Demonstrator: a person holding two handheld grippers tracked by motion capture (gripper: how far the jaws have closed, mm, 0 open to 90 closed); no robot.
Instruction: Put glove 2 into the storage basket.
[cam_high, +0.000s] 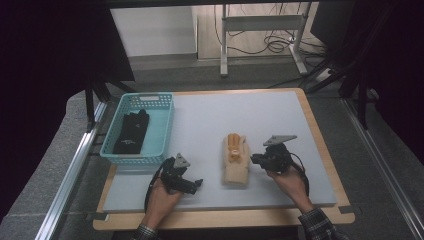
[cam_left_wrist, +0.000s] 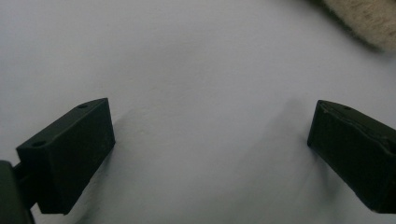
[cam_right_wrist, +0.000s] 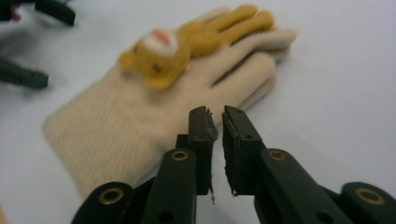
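One beige glove (cam_right_wrist: 154, 112) lies just beyond the right gripper (cam_right_wrist: 215, 121) (jaws nearly together).

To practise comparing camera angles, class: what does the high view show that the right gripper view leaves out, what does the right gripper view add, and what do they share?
High view alone: the teal basket at the table's left with a black glove lying in it, the person's forearms, and the whole grey mat.

Right gripper view alone: the right tongs seen close, jaws nearly together with nothing between them, right at the glove's edge, and the orange animal's face.

Shared: the cream glove lying flat on the mat, and the left tongs beyond it.
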